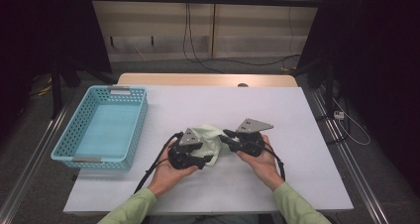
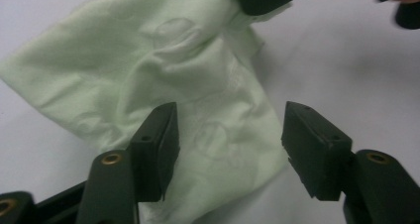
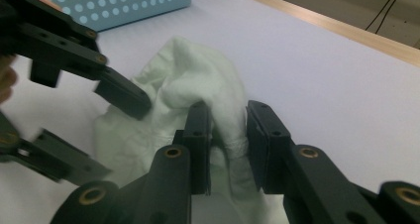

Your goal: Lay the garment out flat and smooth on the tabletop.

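Pale green, crumpled cotton cloth (image 1: 208, 142) lay near the middle of the white foam-topped table (image 1: 297, 184), between a person's two hand-held tongs. The right gripper (image 3: 228, 144) pinched a bunched fold of the fabric between its black jaws, which stood narrowly apart. The left gripper (image 2: 230, 144) stood open over the cloth's near edge, pads clear of it. The cloth's length ran roughly from one gripper to the other; the empty turquoise perforated plastic basket (image 1: 133, 130) stood well to the left, nearer the left hand (image 1: 166, 177).
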